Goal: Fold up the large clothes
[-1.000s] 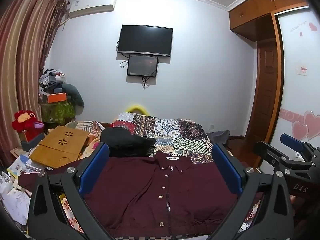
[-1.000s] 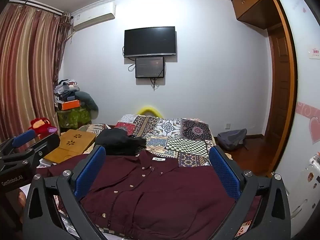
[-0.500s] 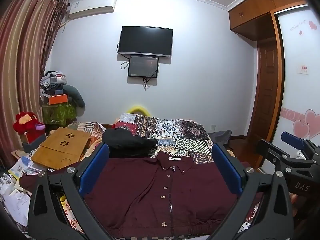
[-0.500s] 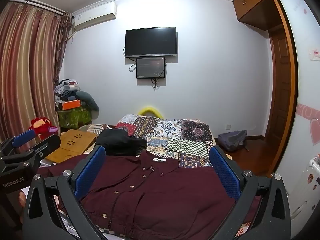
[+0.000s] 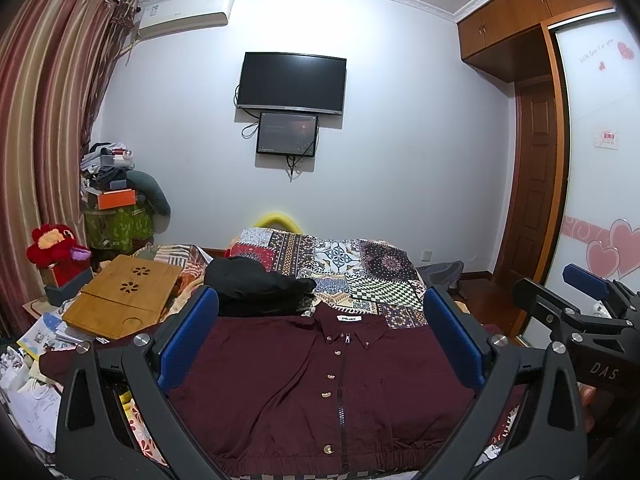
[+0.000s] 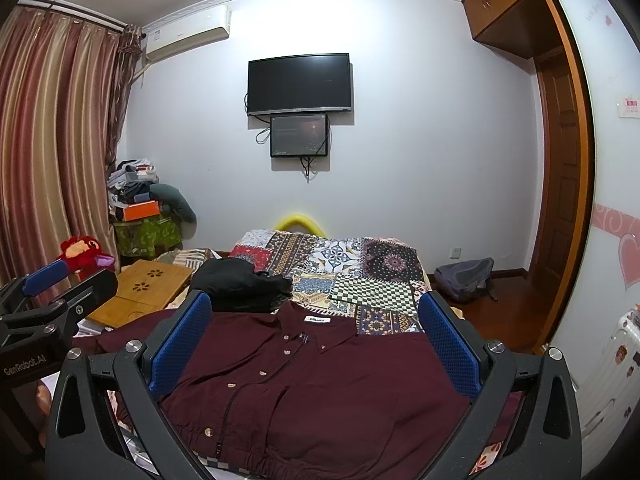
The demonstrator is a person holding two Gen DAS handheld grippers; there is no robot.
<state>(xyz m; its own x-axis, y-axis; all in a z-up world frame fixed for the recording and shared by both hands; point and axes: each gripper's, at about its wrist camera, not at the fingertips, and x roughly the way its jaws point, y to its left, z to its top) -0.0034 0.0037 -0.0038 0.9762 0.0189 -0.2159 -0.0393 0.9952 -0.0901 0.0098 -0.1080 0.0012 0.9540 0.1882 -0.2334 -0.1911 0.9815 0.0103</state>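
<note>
Item: dark maroon button-and-zip jacket (image 5: 320,384), spread flat, front up, on the patchwork-quilted bed (image 5: 372,264); long axis 6 to 12 o'clock, collar at 12, elastic hem at 6. Left blue-padded gripper (image 5: 320,344) and right blue-padded gripper (image 6: 316,344): both spread wide, empty, above the jacket. Right view alone shows a grey backpack (image 6: 466,278) clearly, at 3 o'clock; left view alone shows loose papers (image 5: 44,336), at 9.

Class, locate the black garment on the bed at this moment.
In the left wrist view the black garment lies bunched left of centre on the patchwork quilt, just beyond the maroon shirt collar, right of the wooden lap desk.
</note>
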